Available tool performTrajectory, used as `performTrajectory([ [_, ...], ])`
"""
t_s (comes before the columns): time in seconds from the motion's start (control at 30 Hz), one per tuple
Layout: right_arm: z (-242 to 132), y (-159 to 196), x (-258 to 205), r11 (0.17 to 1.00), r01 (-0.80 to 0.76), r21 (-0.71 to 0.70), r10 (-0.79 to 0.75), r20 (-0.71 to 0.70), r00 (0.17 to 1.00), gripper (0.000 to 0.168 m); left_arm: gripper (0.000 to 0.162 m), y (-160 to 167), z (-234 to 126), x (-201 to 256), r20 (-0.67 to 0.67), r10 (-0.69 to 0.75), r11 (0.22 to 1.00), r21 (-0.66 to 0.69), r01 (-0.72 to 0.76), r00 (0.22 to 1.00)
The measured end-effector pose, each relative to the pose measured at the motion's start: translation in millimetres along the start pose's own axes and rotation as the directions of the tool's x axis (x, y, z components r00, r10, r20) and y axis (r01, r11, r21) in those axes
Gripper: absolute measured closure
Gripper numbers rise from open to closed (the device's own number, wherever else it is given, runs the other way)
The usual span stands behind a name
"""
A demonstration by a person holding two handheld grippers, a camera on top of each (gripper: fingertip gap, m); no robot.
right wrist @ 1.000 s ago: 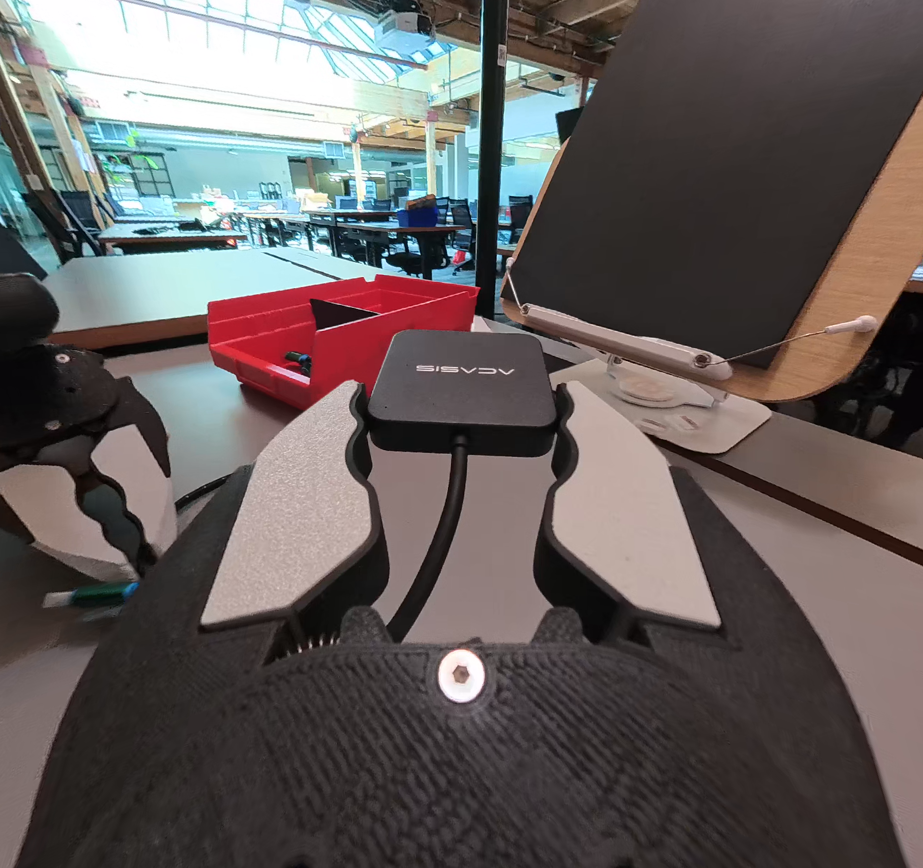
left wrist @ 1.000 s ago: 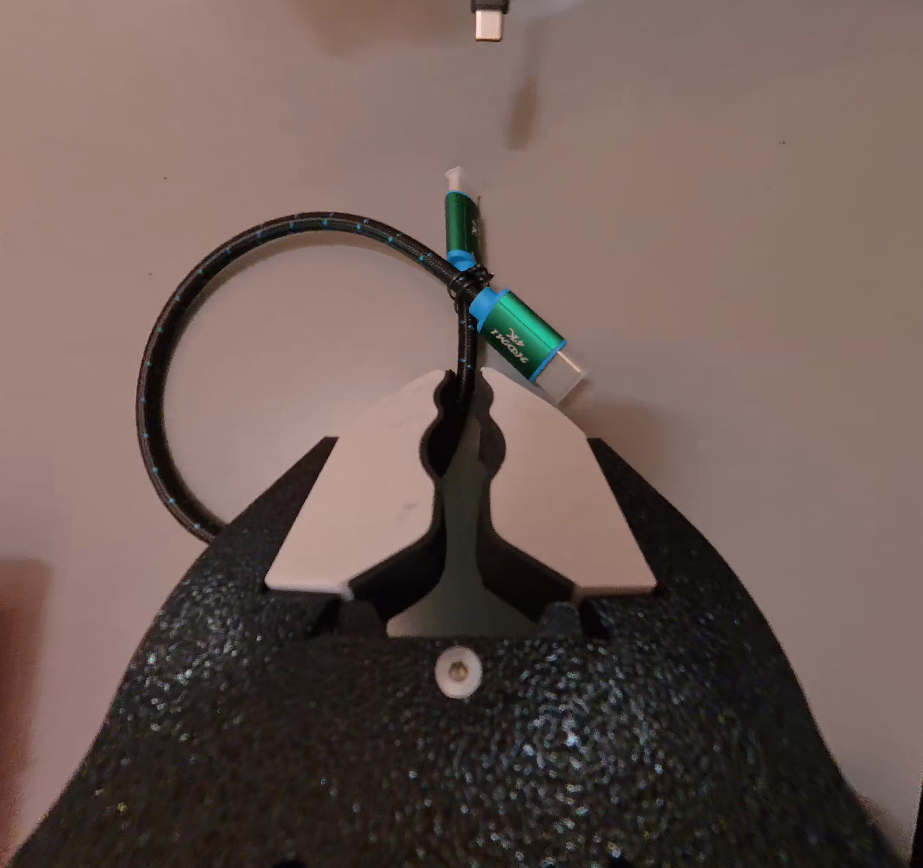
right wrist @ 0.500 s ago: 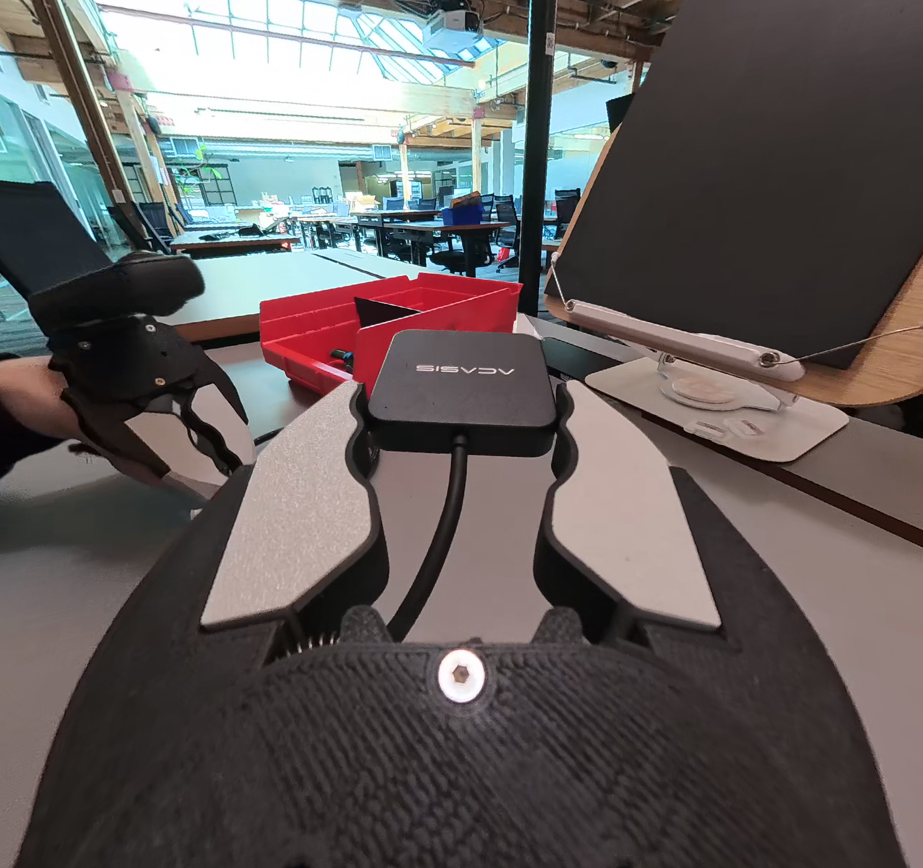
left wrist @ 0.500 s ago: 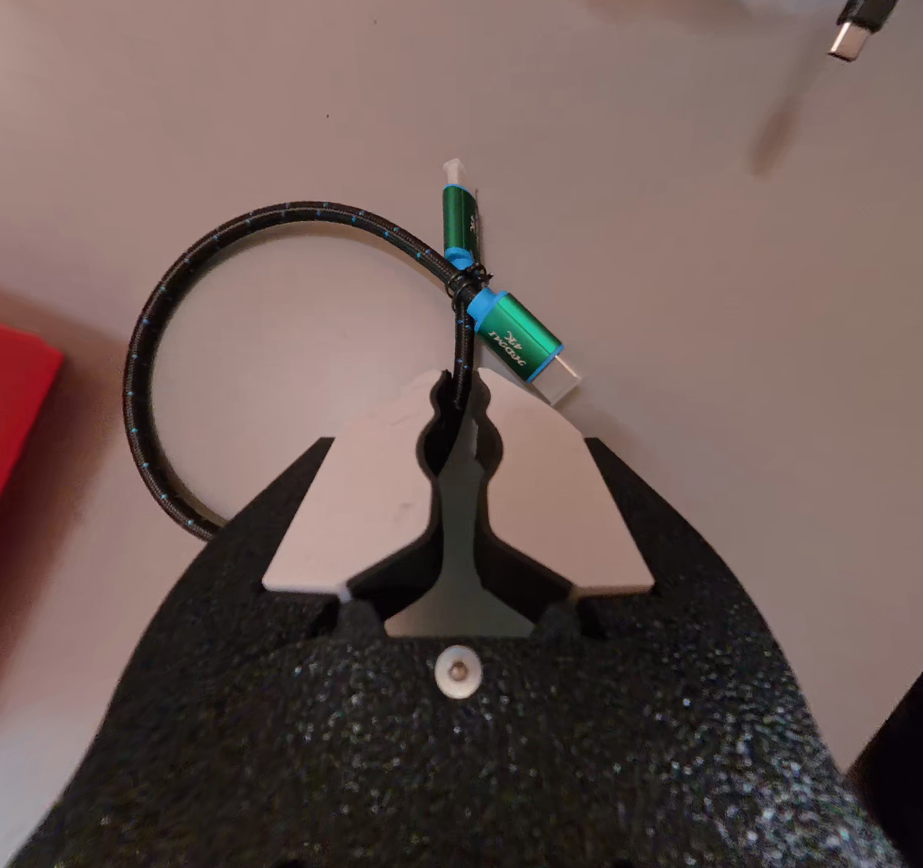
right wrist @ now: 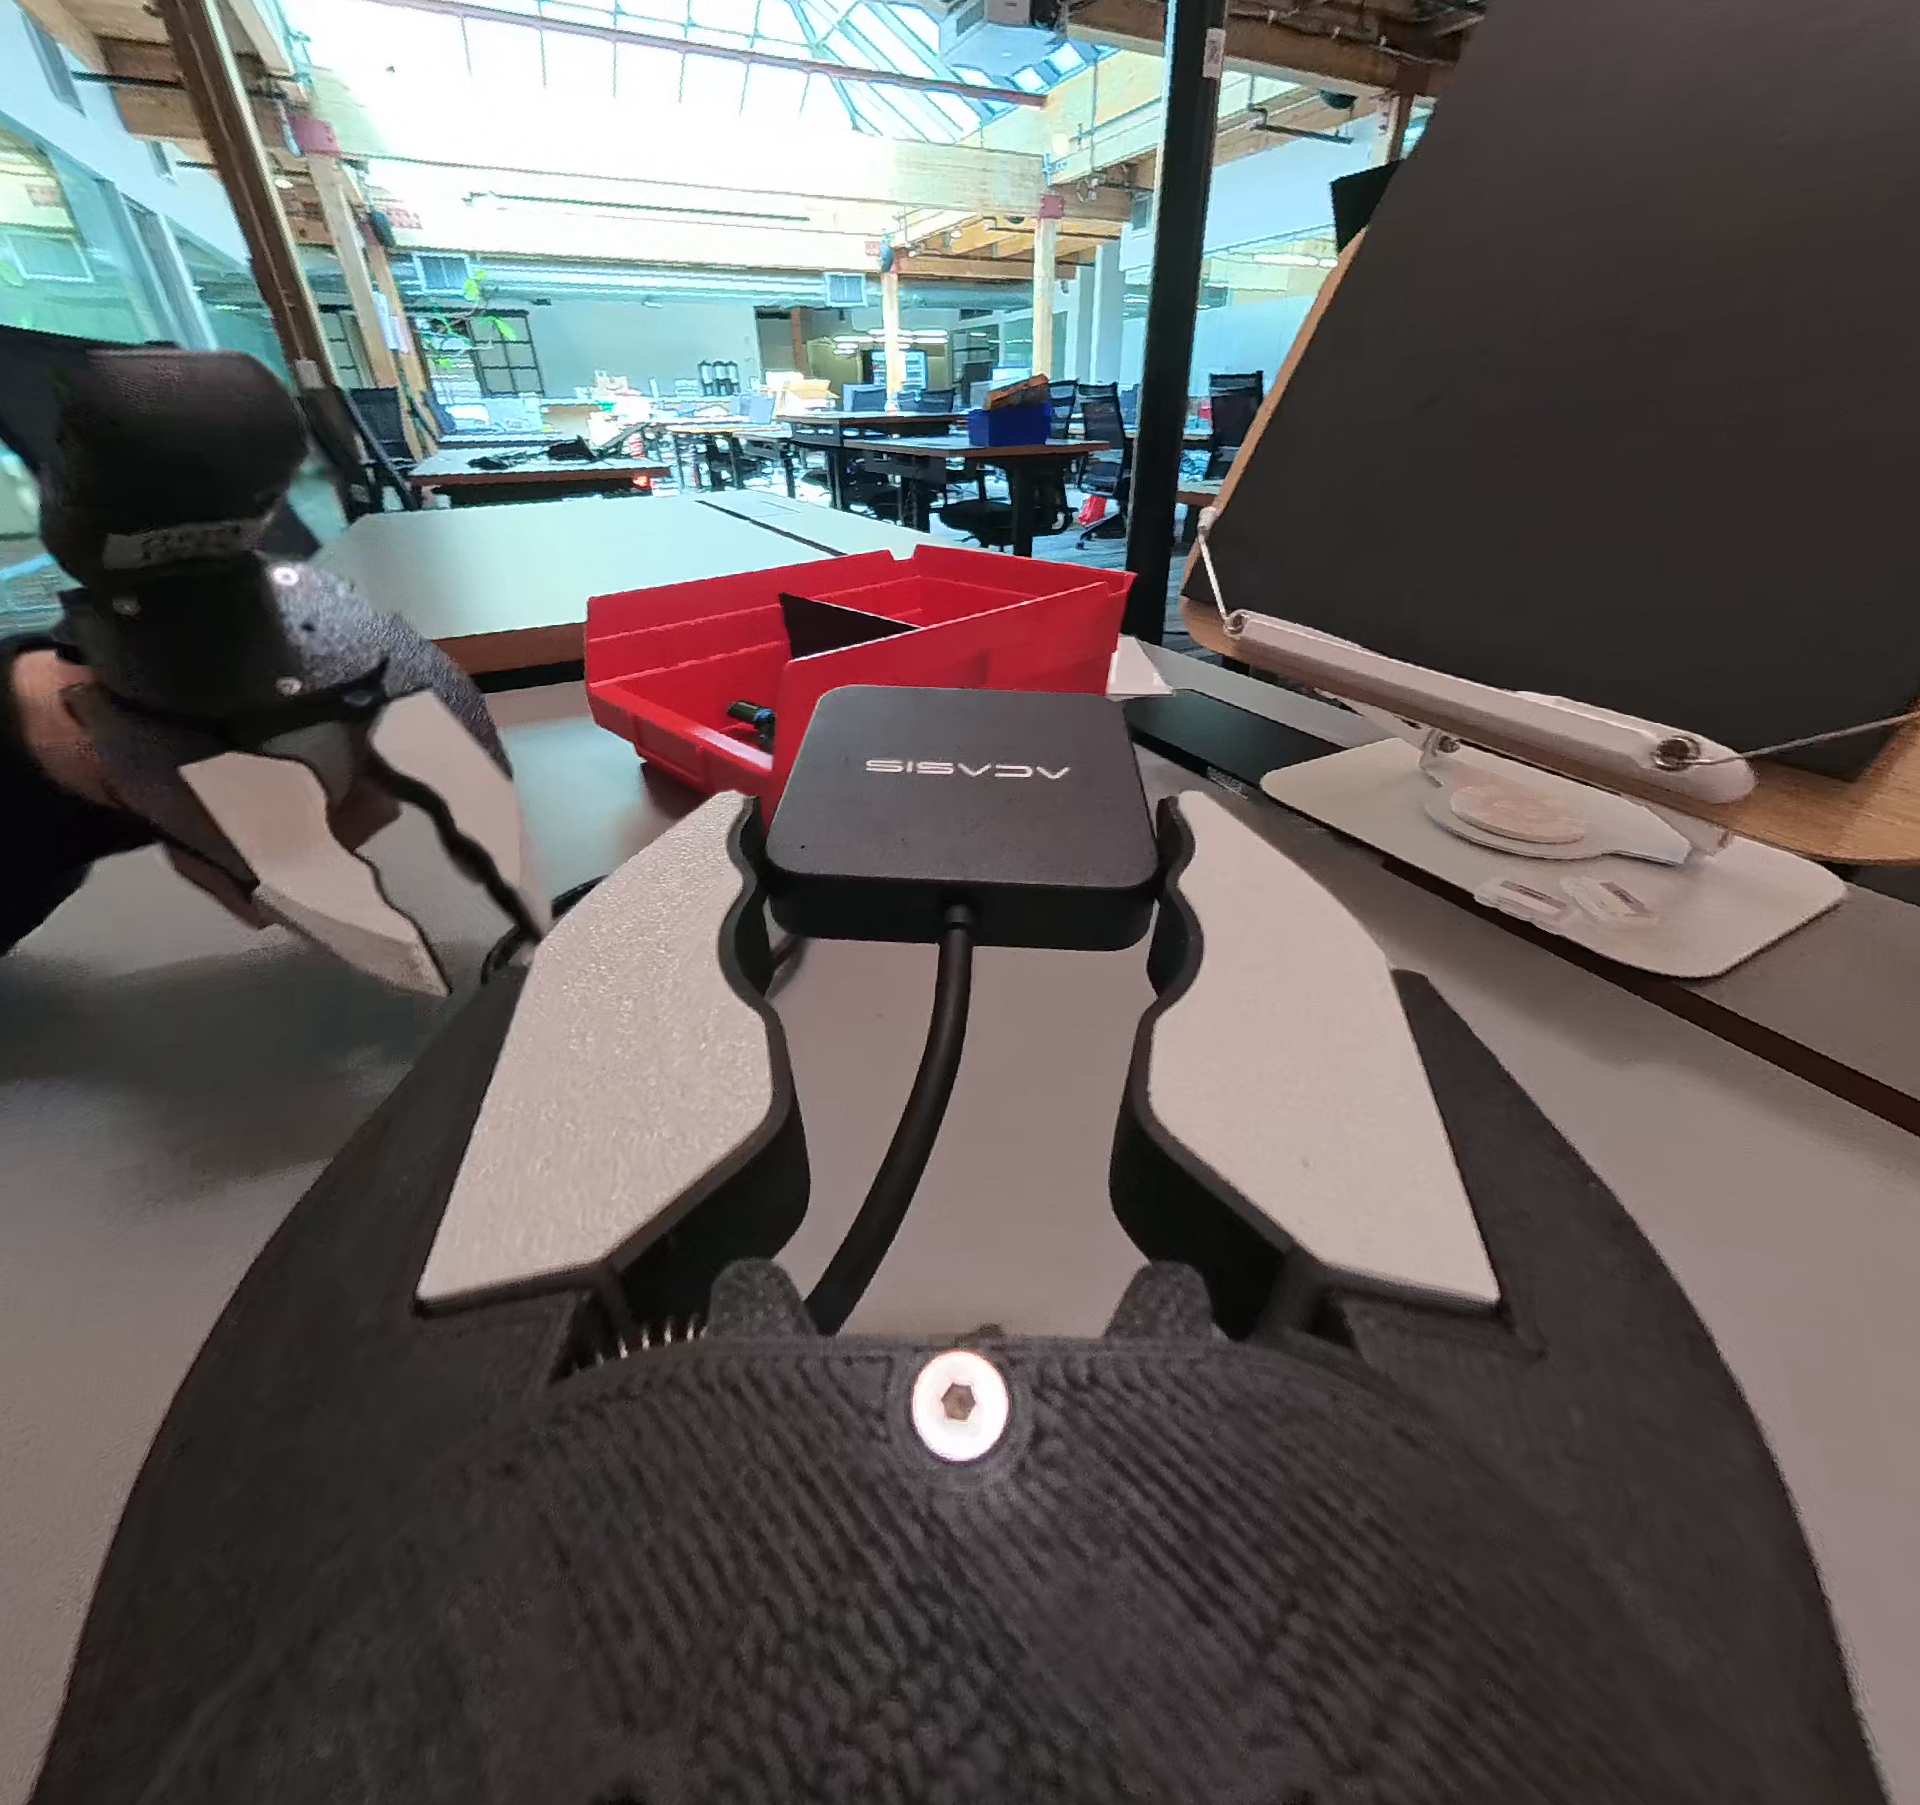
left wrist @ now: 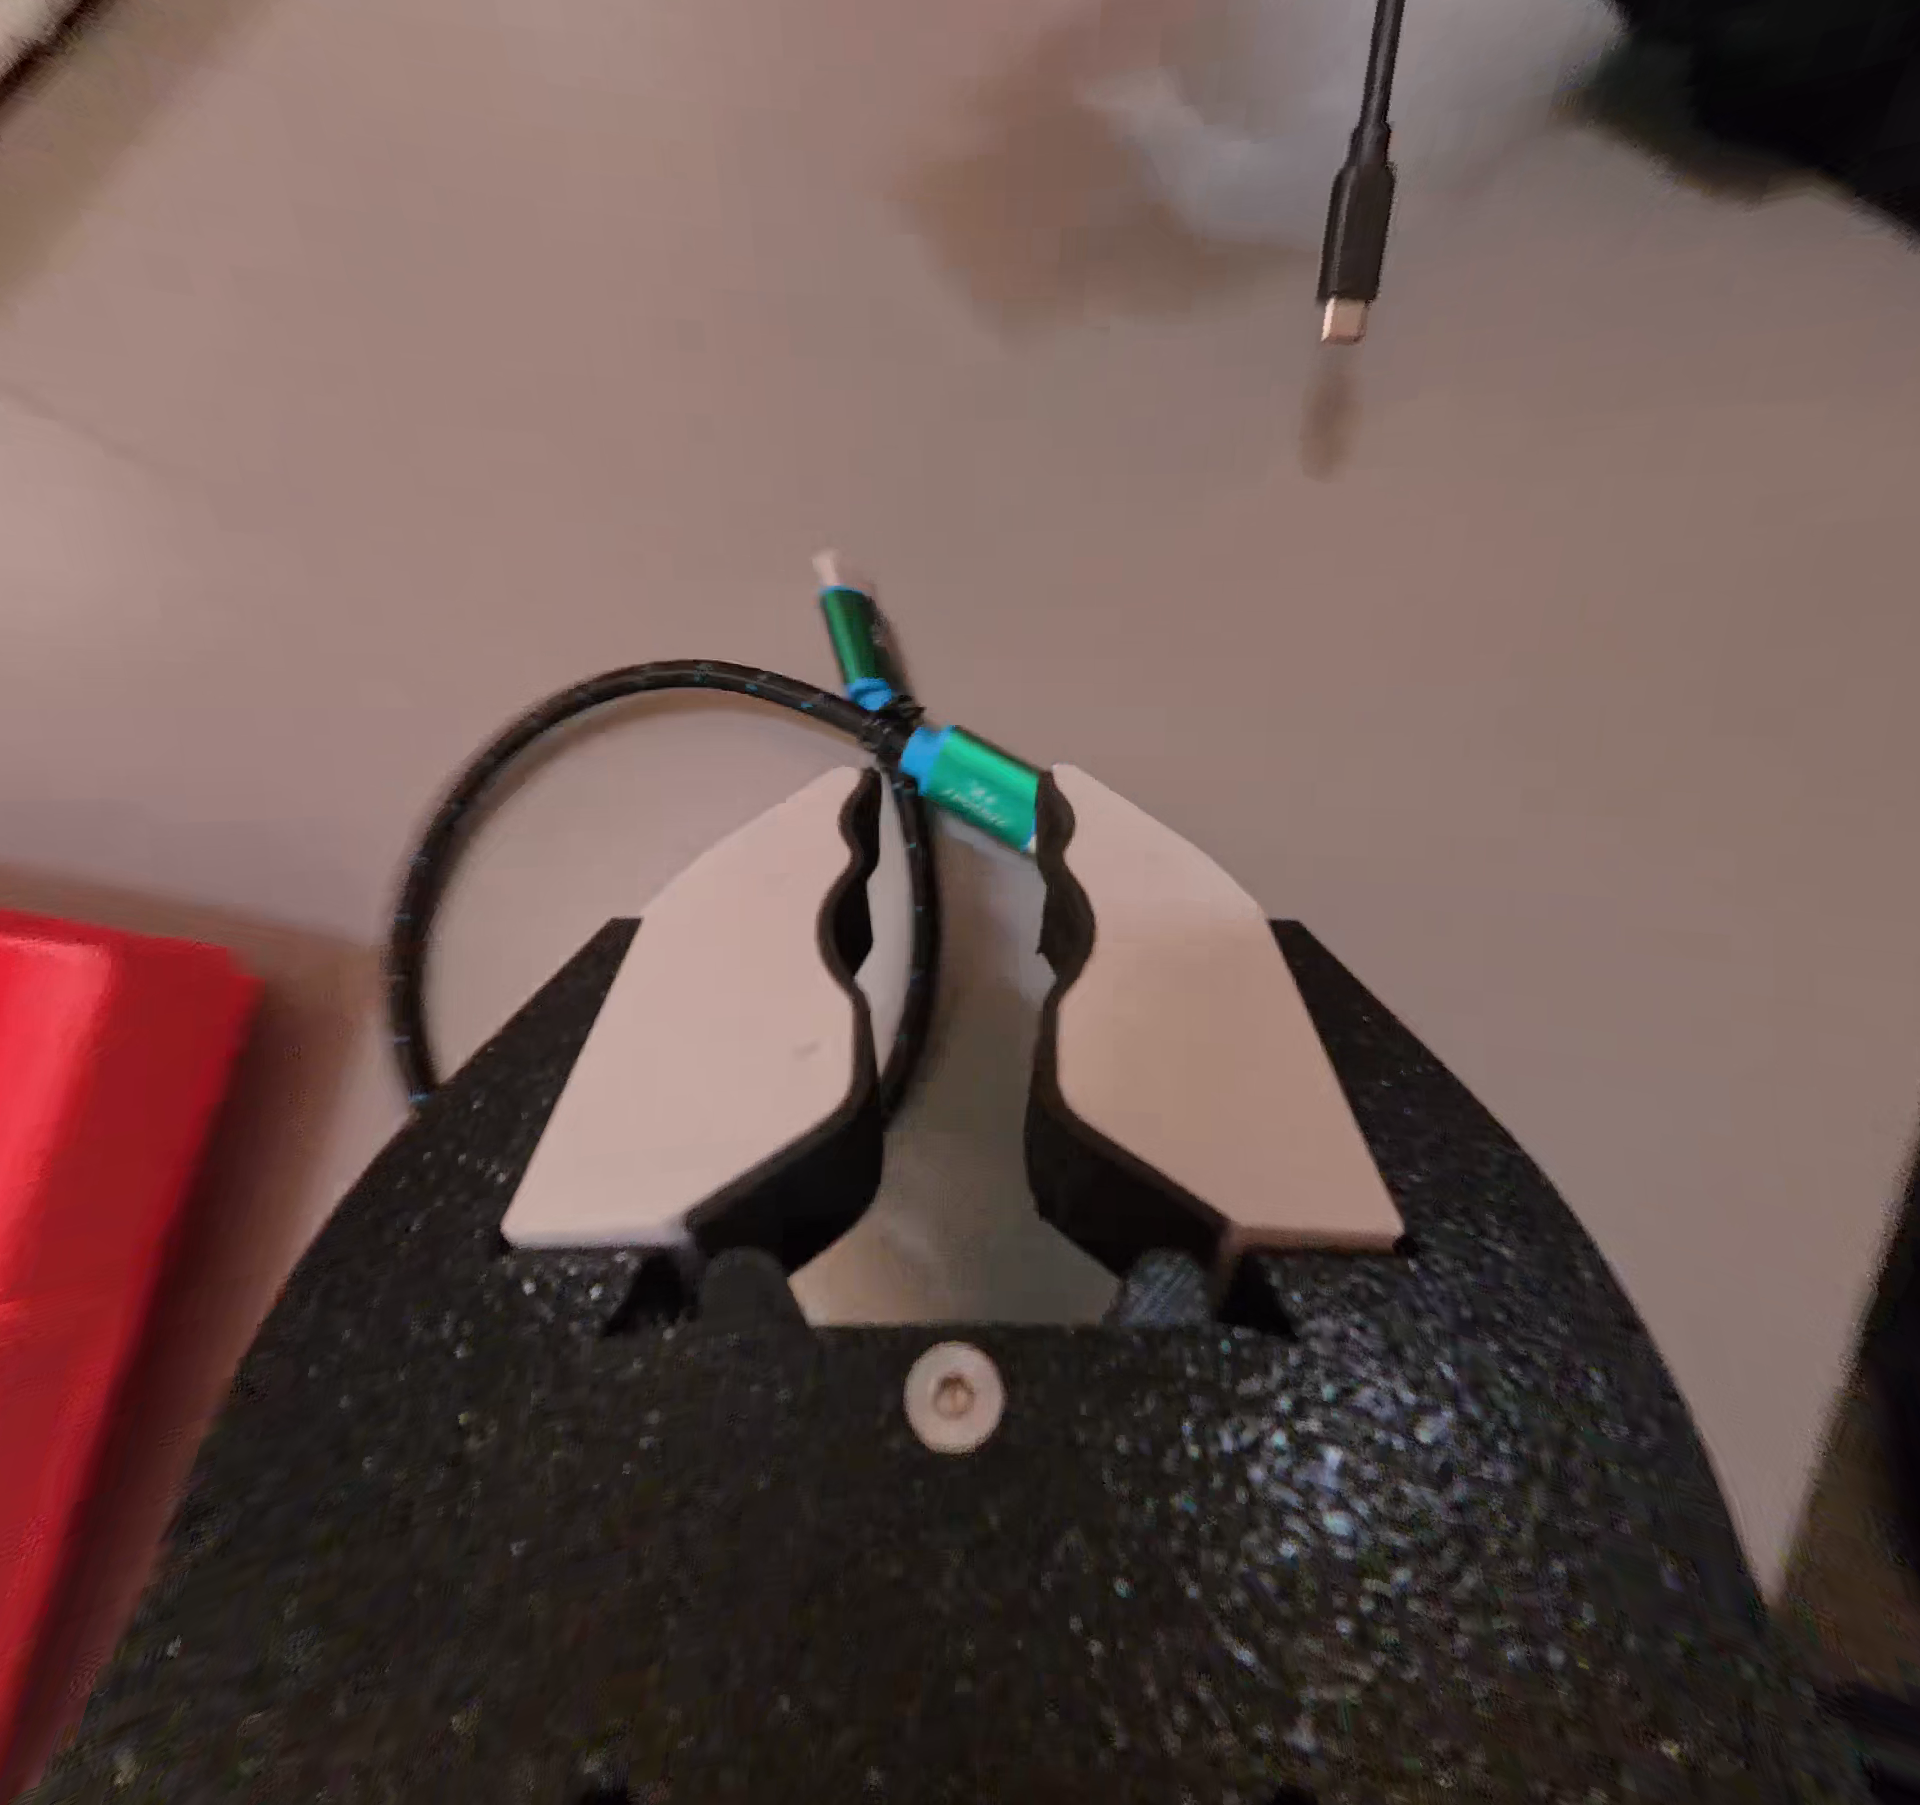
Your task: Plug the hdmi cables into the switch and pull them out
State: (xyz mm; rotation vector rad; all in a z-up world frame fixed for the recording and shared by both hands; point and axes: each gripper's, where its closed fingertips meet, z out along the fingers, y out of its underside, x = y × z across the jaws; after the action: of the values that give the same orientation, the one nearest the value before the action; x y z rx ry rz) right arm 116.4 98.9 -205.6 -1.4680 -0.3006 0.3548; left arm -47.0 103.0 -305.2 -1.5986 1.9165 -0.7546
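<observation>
A short black braided HDMI cable (left wrist: 665, 675) with two green plugs lies looped on the grey table (left wrist: 520, 353). My left gripper (left wrist: 956, 779) is open just above it. One green plug (left wrist: 977, 794) lies between the fingertips, and the cord runs down along the left finger. The other plug (left wrist: 852, 628) points away. My right gripper (right wrist: 958, 810) is shut on the black square switch (right wrist: 961, 789), held above the table. The switch's own black lead with a small plug (left wrist: 1351, 238) dangles at the top right. The left gripper also shows in the right wrist view (right wrist: 483, 955), open.
A red parts bin (right wrist: 852, 633) stands behind the switch and shows at the left edge of the left wrist view (left wrist: 104, 1184). A dark board on a white stand (right wrist: 1558, 872) leans at the right. A person's hand (right wrist: 62, 716) holds the left gripper.
My left gripper has opened and let go of the braided cord, and one green plug now lies between its tips. It has come closer to the right gripper. The switch stays gripped.
</observation>
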Motion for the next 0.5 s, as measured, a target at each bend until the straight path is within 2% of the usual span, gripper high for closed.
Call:
performTrajectory([
  [0.07,0.9,0.2,-6.8,1.0,-0.002,0.0,0.002,0.047,0.999,0.097,0.128,0.0,-6.4,-1.8,0.008,0.121,0.993,0.001,-0.121,0.993],
  [0.17,1.3,-0.3,-12.6,1.0,0.027,0.0,-0.026,0.074,0.997,0.096,0.128,-9.0,-6.4,-4.7,-0.006,0.266,0.964,0.026,-0.266,0.964],
  [0.2,1.3,0.6,-13.1,0.999,0.04,-0.006,-0.039,0.075,0.996,0.096,0.128,-10.3,-3.1,-6.0,-0.009,0.364,0.931,0.019,-0.364,0.931],
  [0.27,1.1,2.6,-12.4,0.998,0.063,-0.019,-0.061,0.069,0.996,0.096,0.128,-13.8,3.7,-7.2,0.005,0.587,0.81,0.014,-0.587,0.81],
  [0.3,0.9,2.7,-12.0,0.997,0.069,-0.02,-0.068,0.066,0.996,0.097,0.123,-16.3,6.3,-7.9,0.011,0.642,0.767,0.005,-0.642,0.767],
  [0.37,0.2,1.8,-10.8,0.997,0.07,-0.016,-0.069,0.061,0.996,0.097,0.112,-14.0,9.4,-11.3,-0.038,0.669,0.739,-0.061,-0.67,0.742],
  [0.43,-1.0,1.1,-8.6,0.998,0.066,-0.011,-0.065,0.055,0.996,0.097,0.109,-12.7,9.1,-27.7,-0.018,0.671,0.731,-0.146,-0.666,0.741],
  [0.5,-2.3,0.9,-5.7,0.998,0.064,-0.009,-0.063,0.044,0.997,0.096,0.107,-14.2,6.3,-40.0,0.02,0.627,0.77,-0.169,-0.616,0.779],
])
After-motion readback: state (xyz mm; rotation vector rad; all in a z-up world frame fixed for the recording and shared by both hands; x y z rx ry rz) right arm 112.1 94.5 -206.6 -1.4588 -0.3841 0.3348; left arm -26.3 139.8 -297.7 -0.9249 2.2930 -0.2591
